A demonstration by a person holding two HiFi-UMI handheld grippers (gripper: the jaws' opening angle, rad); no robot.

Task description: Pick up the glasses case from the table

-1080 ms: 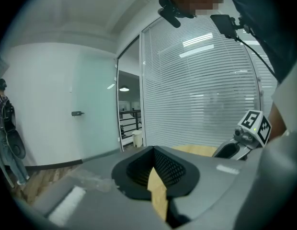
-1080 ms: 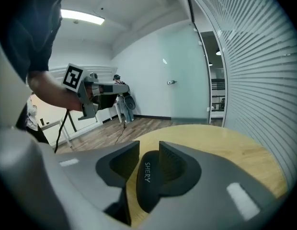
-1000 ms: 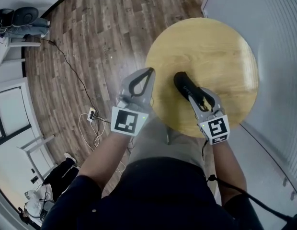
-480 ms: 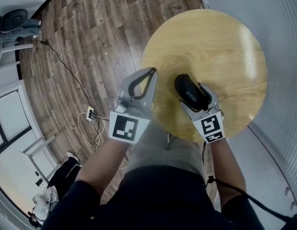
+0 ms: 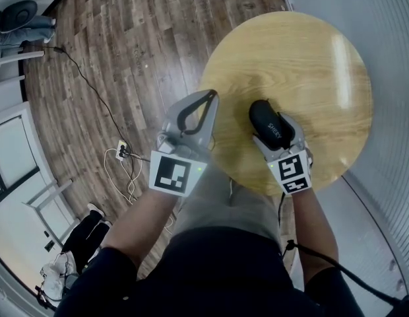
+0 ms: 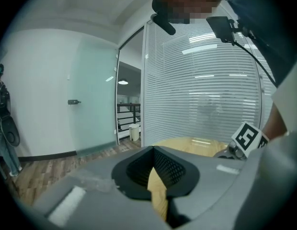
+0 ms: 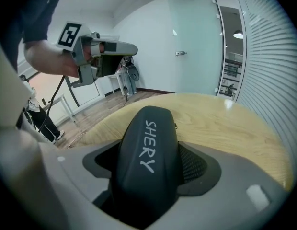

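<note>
Right gripper (image 5: 276, 133) is spread wide around the glasses case (image 5: 264, 116) at centre frame; it should be squeezed evenly mid-body. Left gripper (image 5: 204, 100) is closed, empty.

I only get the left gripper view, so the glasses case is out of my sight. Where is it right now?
Observer: The glasses case lies on the round table, between the fingers of the right gripper.
Operator: Is it gripped?
Observer: Not as far as I can see. The right gripper view shows the fingers spread wide, alongside the case rather than clamped on it.
Operator: How does it lie?
Observer: Lengthwise along the gripper, with its white lettering facing up.
</note>
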